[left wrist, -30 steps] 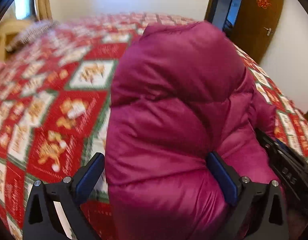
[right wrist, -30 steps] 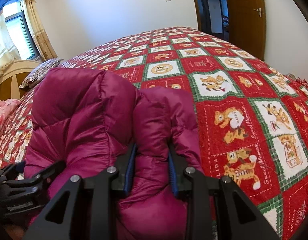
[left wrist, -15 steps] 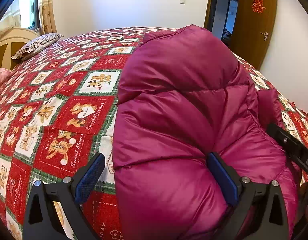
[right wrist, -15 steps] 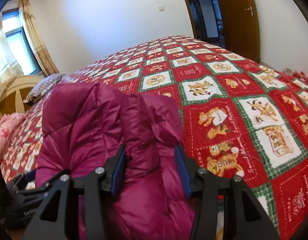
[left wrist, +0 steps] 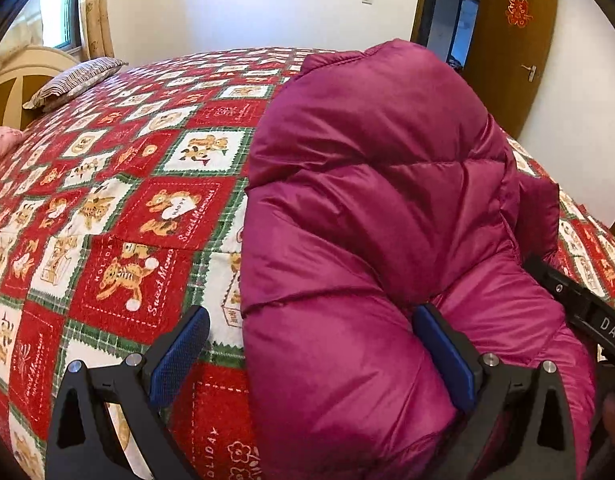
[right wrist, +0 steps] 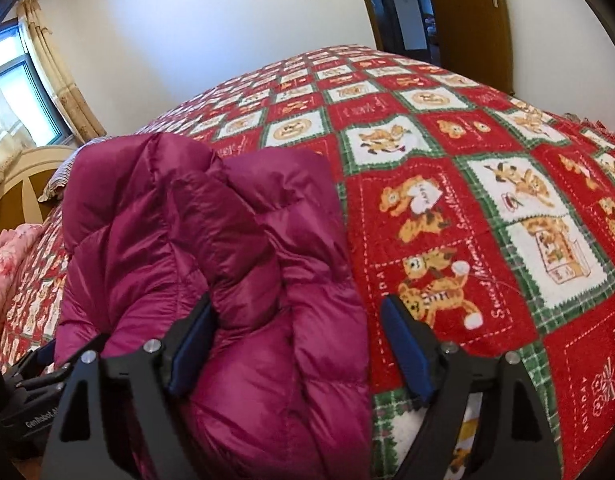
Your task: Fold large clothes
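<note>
Both sets of jaws are wide apart, and neither one is squeezing anything. Between the fingers of the left gripper (left wrist: 309,354) sits the near edge of a puffy purple-red jacket (left wrist: 379,216). Its right blue pad (left wrist: 443,356) touches the jacket, while its left blue pad (left wrist: 179,356) hangs over the bedspread (left wrist: 119,208) with a gap beside the jacket.

Seen from the right wrist, the right gripper (right wrist: 299,352) is open too. One blue pad (right wrist: 191,354) presses into the jacket (right wrist: 211,264) and the other pad (right wrist: 405,354) is off the cloth, just past its right edge.

This jacket lies bunched in a thick, folded heap at the near side of the bed. It has soft, fat stitched rows and a shiny skin. Black parts of the other gripper peek in at the edge of each view, close to the jacket.

Under the jacket is a red, green and white bedspread (right wrist: 487,208) with little bears and cats in squares. Far off at the head end lies a striped pillow (left wrist: 75,82). Next to it is a cream headboard (left wrist: 23,88), and a pink cloth (right wrist: 11,256) sits at that side too. Behind are a window with a curtain (right wrist: 47,64), a white wall and a brown door (left wrist: 511,44).
</note>
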